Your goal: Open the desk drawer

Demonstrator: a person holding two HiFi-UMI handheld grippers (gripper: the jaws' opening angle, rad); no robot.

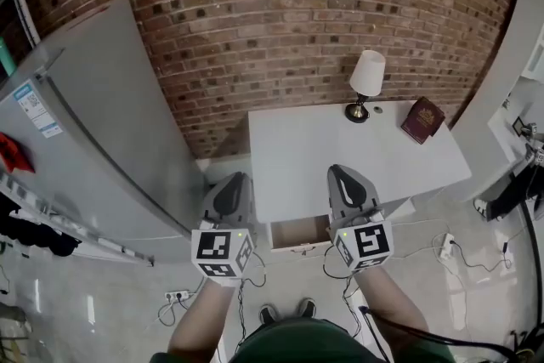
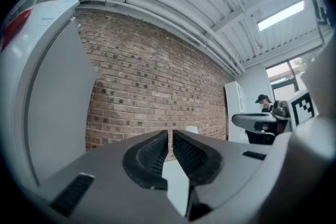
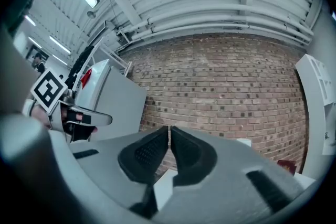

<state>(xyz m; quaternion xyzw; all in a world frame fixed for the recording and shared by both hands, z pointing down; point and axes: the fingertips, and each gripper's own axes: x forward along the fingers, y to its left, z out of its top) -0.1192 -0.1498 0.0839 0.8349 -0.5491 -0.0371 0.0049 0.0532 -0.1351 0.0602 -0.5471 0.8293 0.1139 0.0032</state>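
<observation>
White desk (image 1: 357, 157) against the brick wall (image 1: 280, 21), and its drawer (image 1: 299, 234) sits under the near edge, towards the desk's left end. It looks to us pulled out part-way: a tan inside shows behind the white front panel.

We hold both tools raised and level, aimed at the wall rather than at the drawer. The left gripper (image 1: 234, 183) has its jaws pressed together with nothing between them, and its own view shows only brick and ceiling beyond the tips. The right gripper (image 1: 340, 176) is the same, with its pads meeting and nothing held.

What matters next is where the drawer lies from them. In the head view it falls between the two grippers, just beside the right one and a little further from the left. It is lower than both, down by the floor side of the desk. Its long axis runs left to right along the desk's near edge, so any pull must come straight towards us. We judge the right gripper the nearer. It would need to drop and tip downward and spread its jaws to reach the front panel.
</observation>
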